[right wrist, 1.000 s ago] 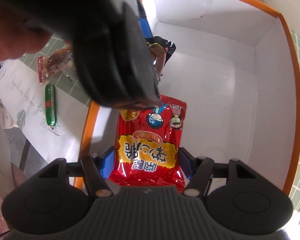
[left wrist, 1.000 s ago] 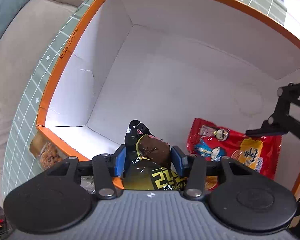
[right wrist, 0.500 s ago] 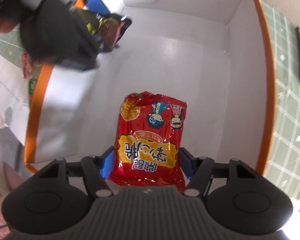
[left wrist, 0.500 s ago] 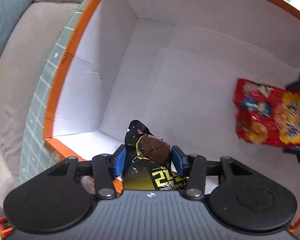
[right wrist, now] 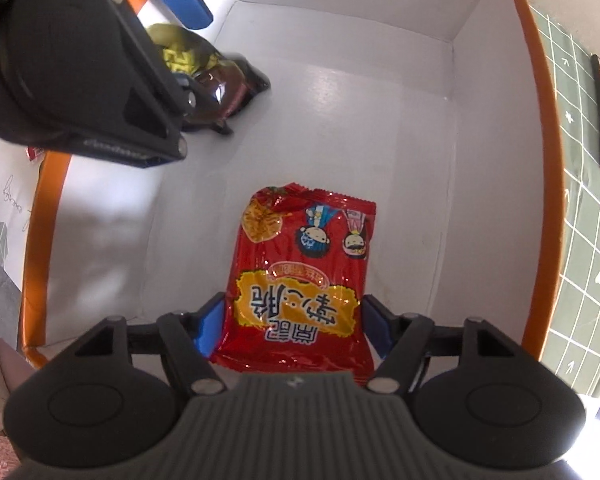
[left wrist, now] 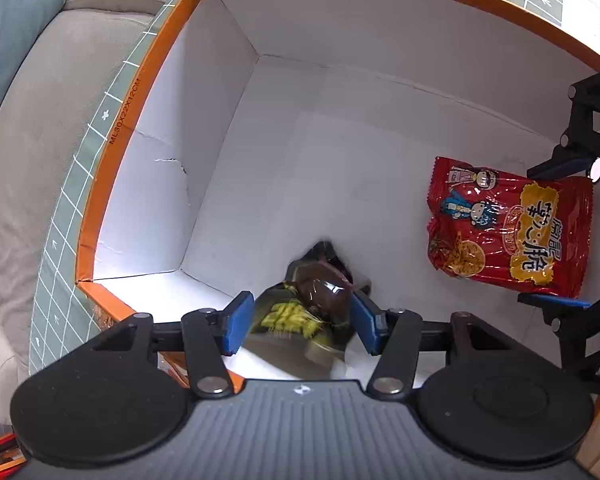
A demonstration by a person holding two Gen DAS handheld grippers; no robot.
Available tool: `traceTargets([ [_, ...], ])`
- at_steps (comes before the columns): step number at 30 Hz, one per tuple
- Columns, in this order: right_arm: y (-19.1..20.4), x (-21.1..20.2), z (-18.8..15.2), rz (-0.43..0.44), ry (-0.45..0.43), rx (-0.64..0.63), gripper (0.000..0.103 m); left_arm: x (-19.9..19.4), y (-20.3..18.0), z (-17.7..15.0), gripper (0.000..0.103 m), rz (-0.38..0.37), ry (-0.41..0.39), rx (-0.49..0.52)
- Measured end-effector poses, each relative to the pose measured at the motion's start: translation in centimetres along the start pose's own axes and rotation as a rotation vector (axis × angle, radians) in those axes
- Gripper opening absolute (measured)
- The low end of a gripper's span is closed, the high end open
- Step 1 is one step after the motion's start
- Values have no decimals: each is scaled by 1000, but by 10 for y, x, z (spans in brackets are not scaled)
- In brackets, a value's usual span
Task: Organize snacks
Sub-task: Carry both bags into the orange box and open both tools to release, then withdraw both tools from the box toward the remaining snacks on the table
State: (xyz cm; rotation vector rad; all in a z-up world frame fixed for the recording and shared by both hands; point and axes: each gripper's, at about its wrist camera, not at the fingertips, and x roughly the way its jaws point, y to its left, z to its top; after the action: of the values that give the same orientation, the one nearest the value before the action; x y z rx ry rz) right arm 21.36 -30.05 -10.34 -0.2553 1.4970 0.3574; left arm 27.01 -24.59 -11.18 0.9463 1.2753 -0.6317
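Glossy red snack packet (right wrist: 300, 280), flat crinkled foil with yellow label and cartoon figures, lies on the floor of the white box (left wrist: 340, 128), between the blue pads of the right gripper (right wrist: 290, 330); jaws opening, pads look just off the packet edges. Dark shiny snack bag (left wrist: 320, 296), brown and black with yellow print, blurred, sits near the box corner between the left gripper (left wrist: 302, 326) pads; jaws opening, gap on both sides. Box is smooth cardboard, orange rim, on a green grid mat (left wrist: 60, 232). Beige sofa (left wrist: 32, 128) beyond.
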Motion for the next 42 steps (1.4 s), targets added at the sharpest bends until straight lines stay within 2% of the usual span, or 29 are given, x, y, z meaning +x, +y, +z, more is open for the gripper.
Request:
traceTargets([
  [3, 7, -1, -2, -1, -1, 2, 73, -19, -13, -3, 69, -13, -17, -18],
  [6, 9, -4, 2, 7, 1, 14, 79, -33, -9, -8, 70, -26, -60, -41],
  [10, 14, -19, 1, -13, -30, 13, 80, -67, -3, -27, 70, -68, -150, -112],
  [12, 14, -25, -7, 16, -60, 26, 80, -86, -2, -40, 70, -88, -208, -150],
  [14, 19, -26, -14, 43, -100, 34, 72, -105, 0, -54, 70, -96, -251, -211],
  [19, 42, -64, -24, 78, -200, 47, 56, -126, 10, -108, 72, -104, -329, -371],
  [21, 52, -75, -24, 109, -224, 48, 55, -126, 12, -132, 73, -81, -335, -412],
  [25, 72, -84, -18, 141, -244, 67, 43, -105, 16, -173, 74, -24, -271, -527],
  [28, 87, -82, -11, 129, -238, 74, 27, -90, 22, -206, 74, -40, -234, -633],
  [30, 94, -79, -7, 108, -230, 86, 21, -83, 24, -225, 74, -50, -220, -694],
  [31, 97, -77, -6, 100, -227, 96, 12, -80, 25, -233, 74, -46, -216, -718],
  [34, 101, -72, -4, 94, -227, 132, 0, -75, 26, -255, 74, -59, -219, -776],
  [37, 107, -69, -1, 73, -240, 163, 0, -72, 29, -274, 74, -85, -238, -838],
  [42, 116, -68, 9, 47, -263, 201, 0, -69, 31, -298, 74, -84, -255, -886],
])
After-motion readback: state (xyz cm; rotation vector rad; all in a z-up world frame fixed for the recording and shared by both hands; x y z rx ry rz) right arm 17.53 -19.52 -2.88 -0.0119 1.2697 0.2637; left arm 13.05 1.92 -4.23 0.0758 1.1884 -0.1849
